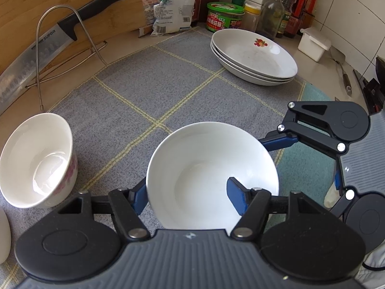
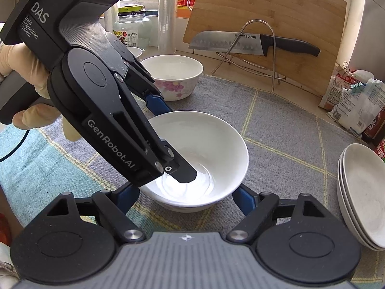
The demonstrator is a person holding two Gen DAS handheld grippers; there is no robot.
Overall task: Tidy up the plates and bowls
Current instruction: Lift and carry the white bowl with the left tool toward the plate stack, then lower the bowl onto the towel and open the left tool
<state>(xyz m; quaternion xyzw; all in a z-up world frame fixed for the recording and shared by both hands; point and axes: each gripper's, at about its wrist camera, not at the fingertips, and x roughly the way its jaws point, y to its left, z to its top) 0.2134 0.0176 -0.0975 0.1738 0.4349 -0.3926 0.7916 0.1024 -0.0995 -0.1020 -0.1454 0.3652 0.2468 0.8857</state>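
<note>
A plain white bowl (image 1: 211,168) (image 2: 199,149) stands upright on the grey checked cloth (image 1: 168,84). My left gripper (image 1: 187,187) (image 2: 175,142) is open and straddles the bowl's wall. One of its fingers (image 1: 237,197) hangs inside the bowl, the other stays outside the rim, and neither pad presses. My right gripper (image 2: 186,192) is open around the bowl's lower body, one blue finger (image 2: 243,197) on each side. A floral bowl (image 1: 36,161) (image 2: 175,77) stands further off. Three white plates (image 1: 255,55) (image 2: 361,197) are stacked by the cloth's edge.
A wire rack (image 1: 72,55) holds a large knife (image 1: 36,55) against a wooden cutting board (image 2: 264,12). Bags, jars and sauce bottles (image 1: 288,7) line the tiled wall, with a white box (image 1: 312,44) and a spatula (image 1: 341,67). A gloved hand (image 2: 28,72) holds the left tool.
</note>
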